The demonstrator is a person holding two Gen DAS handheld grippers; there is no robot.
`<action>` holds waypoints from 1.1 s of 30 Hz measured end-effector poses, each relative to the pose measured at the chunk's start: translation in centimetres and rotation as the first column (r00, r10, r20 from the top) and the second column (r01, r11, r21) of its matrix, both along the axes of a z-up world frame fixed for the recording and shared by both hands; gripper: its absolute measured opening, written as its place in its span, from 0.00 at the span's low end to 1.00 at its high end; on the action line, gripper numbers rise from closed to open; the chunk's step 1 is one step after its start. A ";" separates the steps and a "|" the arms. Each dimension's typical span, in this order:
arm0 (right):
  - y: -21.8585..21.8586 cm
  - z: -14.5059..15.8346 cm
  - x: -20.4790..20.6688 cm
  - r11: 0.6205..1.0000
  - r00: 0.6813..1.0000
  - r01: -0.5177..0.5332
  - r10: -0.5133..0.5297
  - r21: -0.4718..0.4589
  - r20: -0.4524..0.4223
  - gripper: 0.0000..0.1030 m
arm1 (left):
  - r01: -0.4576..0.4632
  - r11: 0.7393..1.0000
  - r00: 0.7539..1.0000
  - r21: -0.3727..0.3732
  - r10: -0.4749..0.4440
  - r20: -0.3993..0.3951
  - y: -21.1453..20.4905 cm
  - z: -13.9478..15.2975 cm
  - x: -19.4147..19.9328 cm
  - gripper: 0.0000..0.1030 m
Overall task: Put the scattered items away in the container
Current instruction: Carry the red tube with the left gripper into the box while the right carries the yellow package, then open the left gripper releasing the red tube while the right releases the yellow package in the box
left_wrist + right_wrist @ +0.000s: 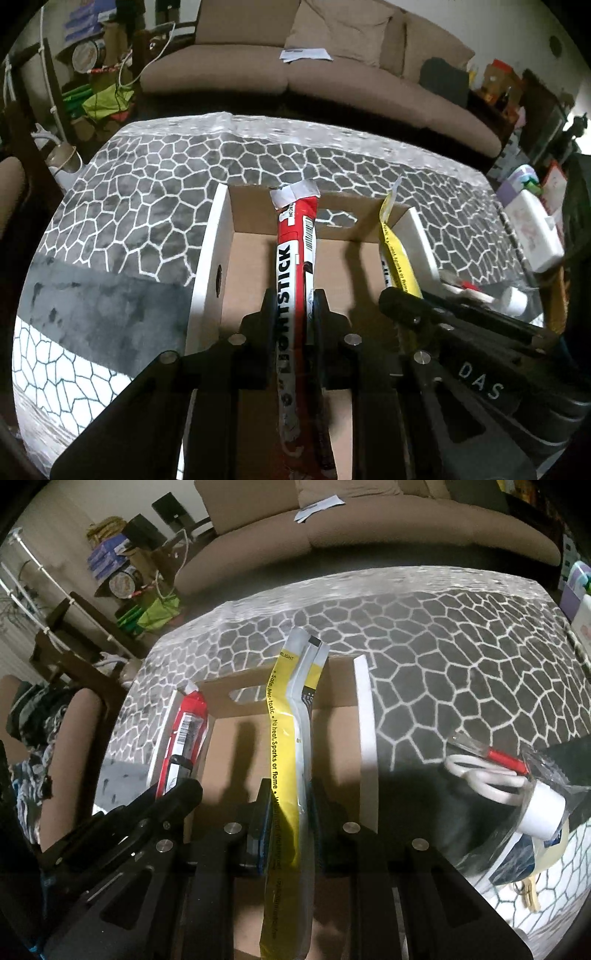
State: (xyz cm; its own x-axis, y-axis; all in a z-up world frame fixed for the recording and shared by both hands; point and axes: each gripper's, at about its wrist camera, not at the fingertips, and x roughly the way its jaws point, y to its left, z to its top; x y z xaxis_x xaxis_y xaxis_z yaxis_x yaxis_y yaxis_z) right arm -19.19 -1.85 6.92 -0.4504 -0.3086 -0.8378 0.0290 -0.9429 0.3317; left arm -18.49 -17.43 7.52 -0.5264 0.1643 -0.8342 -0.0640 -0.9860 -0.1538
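Over open cardboard box (295,258): left tool (295,306) clamped on red lightstick packet (295,236), right tool (286,805) clamped on yellow lightstick packet (284,720); both held lengthwise above box floor, likely for dropping in.

A table (461,657) under a grey cobble-print cover carries an open cardboard box (365,738) near its middle. Toward the right edge lie white scissors (484,779) and a white bottle (543,812) (partly under clear plastic).
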 end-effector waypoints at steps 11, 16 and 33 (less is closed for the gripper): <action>-0.8 -0.8 -0.2 0.999 1.000 -0.006 0.006 0.042 0.007 0.18 | -0.017 1.000 1.000 -0.024 0.018 0.021 -0.7 -1.3 -0.6 0.17; -1.1 -0.9 -0.1 0.998 1.000 -0.018 0.019 0.060 -0.001 0.18 | -0.037 0.999 0.999 -0.010 0.037 -0.001 -1.1 -0.8 -0.8 0.23; -3.9 -1.3 0.1 0.987 0.997 -0.071 0.072 0.144 -0.001 0.18 | -0.084 0.996 0.996 0.015 0.085 -0.039 -5.1 1.6 1.9 0.31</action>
